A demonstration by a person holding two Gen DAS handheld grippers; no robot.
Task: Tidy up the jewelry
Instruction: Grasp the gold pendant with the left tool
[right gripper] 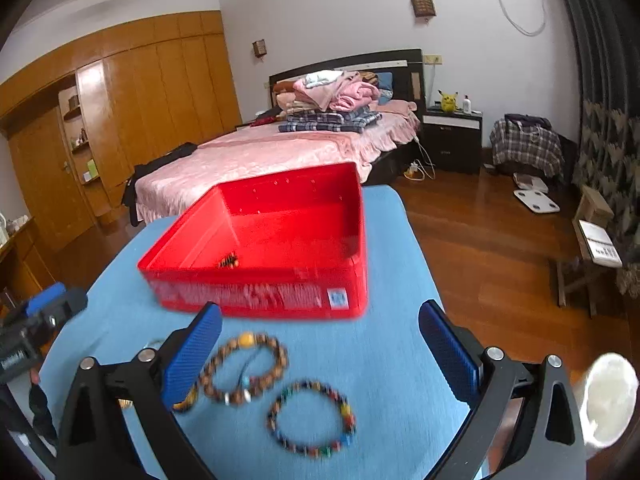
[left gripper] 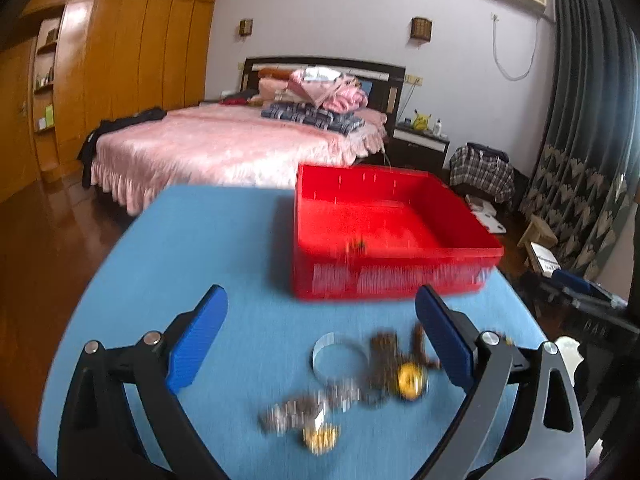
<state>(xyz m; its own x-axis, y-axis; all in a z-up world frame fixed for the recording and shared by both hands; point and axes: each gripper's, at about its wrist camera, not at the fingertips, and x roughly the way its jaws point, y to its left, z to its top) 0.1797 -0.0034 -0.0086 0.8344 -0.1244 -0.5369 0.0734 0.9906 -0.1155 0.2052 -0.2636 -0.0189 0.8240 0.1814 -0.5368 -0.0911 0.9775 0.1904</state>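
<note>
A red bin [left gripper: 392, 236] [right gripper: 264, 248] stands on the blue table, with a small dark and gold piece [left gripper: 356, 246] [right gripper: 228, 261] lying inside near its front wall. My left gripper [left gripper: 320, 332] is open above a blurred heap of jewelry: a clear bangle [left gripper: 336, 354], brown beads with a yellow bead [left gripper: 408, 380] and silver pieces [left gripper: 296, 416]. My right gripper [right gripper: 320, 344] is open over a brown bead bracelet [right gripper: 244, 368] and a multicoloured bead bracelet [right gripper: 312, 420]. Nothing sits between either pair of fingers. The left gripper [right gripper: 44, 320] shows at the left edge of the right wrist view.
The blue table [left gripper: 200, 248] [right gripper: 392, 264] drops off to a wooden floor on both sides. A pink bed [left gripper: 224, 148] lies behind the bin, with wardrobes at the left. A white object [right gripper: 608, 396] sits at the table's right edge.
</note>
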